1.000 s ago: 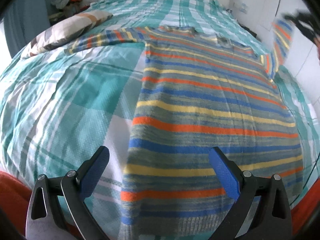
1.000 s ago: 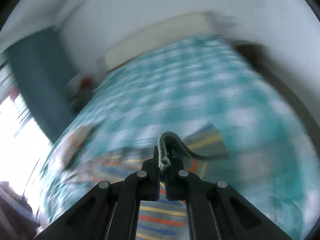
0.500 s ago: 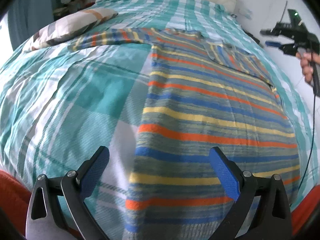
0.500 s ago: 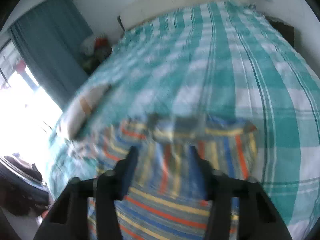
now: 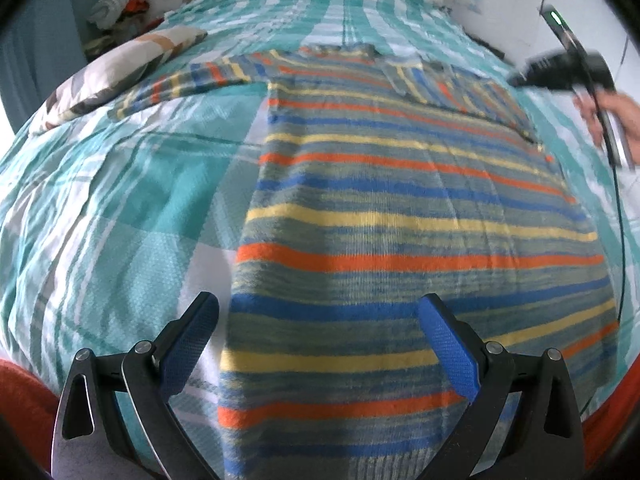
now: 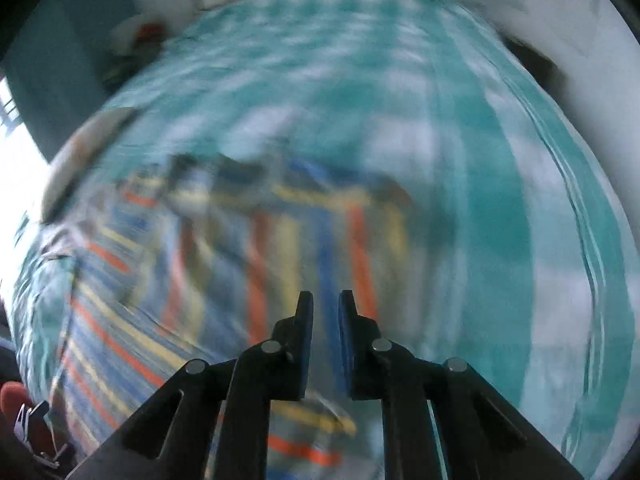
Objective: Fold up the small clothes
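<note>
left wrist view: striped sweater (image 5: 400, 216) lies flat, hem nearest, on the teal checked bedspread (image 5: 120, 200); one sleeve (image 5: 456, 88) is folded in across the chest, the other sleeve (image 5: 188, 80) lies stretched out toward the pillow (image 5: 120, 68). step in hand reads as sleeve folding, one side done. next move likely calls for taking the outstretched cuff and laying it across the body. left gripper (image 5: 316, 332) hangs over the hem, jaws spread wide, nothing between them, no contact seen. right gripper (image 5: 548, 74) shows blurred beside the folded shoulder, a hand (image 5: 616, 112) on it. right wrist view: heavy blur; right gripper jaws have just been closing, a narrow gap remains, nothing held, sweater below.
</note>
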Available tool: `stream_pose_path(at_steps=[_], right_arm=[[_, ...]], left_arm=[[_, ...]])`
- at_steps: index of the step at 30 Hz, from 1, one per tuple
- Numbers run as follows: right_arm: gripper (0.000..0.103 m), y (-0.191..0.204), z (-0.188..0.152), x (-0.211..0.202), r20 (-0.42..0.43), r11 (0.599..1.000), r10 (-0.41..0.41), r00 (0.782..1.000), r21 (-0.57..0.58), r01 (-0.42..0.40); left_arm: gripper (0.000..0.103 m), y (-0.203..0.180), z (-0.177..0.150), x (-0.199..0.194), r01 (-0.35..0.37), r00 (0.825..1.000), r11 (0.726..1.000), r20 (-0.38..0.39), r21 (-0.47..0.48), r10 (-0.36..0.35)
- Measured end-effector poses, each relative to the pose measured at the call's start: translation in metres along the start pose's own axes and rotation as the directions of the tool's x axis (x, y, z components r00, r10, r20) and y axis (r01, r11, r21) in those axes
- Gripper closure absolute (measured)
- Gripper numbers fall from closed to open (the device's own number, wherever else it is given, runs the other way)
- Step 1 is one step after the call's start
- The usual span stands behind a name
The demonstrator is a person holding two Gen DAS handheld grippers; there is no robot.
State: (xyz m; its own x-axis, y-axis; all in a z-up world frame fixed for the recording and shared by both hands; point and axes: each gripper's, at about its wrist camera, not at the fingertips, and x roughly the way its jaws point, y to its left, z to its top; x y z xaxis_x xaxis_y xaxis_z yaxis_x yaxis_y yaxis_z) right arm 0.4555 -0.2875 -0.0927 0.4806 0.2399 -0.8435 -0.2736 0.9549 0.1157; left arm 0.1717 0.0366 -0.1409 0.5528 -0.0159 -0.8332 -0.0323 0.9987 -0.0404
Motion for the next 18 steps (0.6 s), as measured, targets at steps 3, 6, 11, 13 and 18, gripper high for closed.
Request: stream_pose_path(at_steps=[3, 6, 11, 13, 18], right_arm=[[0.086, 0.009, 0.016, 0.032, -0.042, 1.000, 0.012, 0.999, -0.018, -0.013], [0.086, -0.012, 0.003, 0.077, -0.170, 0.988, -0.151, 0.974, 0.002, 0.153], [0.080, -0.025, -0.017, 0.027, -0.070, 0.977, -0.183, 0.981, 0.096, 0.190], [0.080, -0.010, -0.036, -0.001, -0.042, 0.992, -0.112, 0.993, 0.054, 0.114], [0.080, 0.052, -0.134, -0.071, -0.083, 0.994, 0.064, 0.994, -0.086, -0.071]], left_arm=[[0.003, -0.003, -0.004, 0.006, -0.012, 1.000, 1.000, -0.028, 0.029, 0.013], [0.003, -0.002, -0.006, 0.004, -0.026, 0.999, 0.998, -0.032, 0.050, 0.028], [0.003, 0.002, -0.006, -0.006, -0.003, 1.000, 1.000, -0.014, 0.028, 0.003], [0.003, -0.002, -0.007, -0.009, 0.003, 1.000, 0.999, -0.005, 0.040, -0.002], [0.003, -0.018, -0.020, -0.012, 0.034, 0.998, 0.994, -0.049, 0.106, -0.029]])
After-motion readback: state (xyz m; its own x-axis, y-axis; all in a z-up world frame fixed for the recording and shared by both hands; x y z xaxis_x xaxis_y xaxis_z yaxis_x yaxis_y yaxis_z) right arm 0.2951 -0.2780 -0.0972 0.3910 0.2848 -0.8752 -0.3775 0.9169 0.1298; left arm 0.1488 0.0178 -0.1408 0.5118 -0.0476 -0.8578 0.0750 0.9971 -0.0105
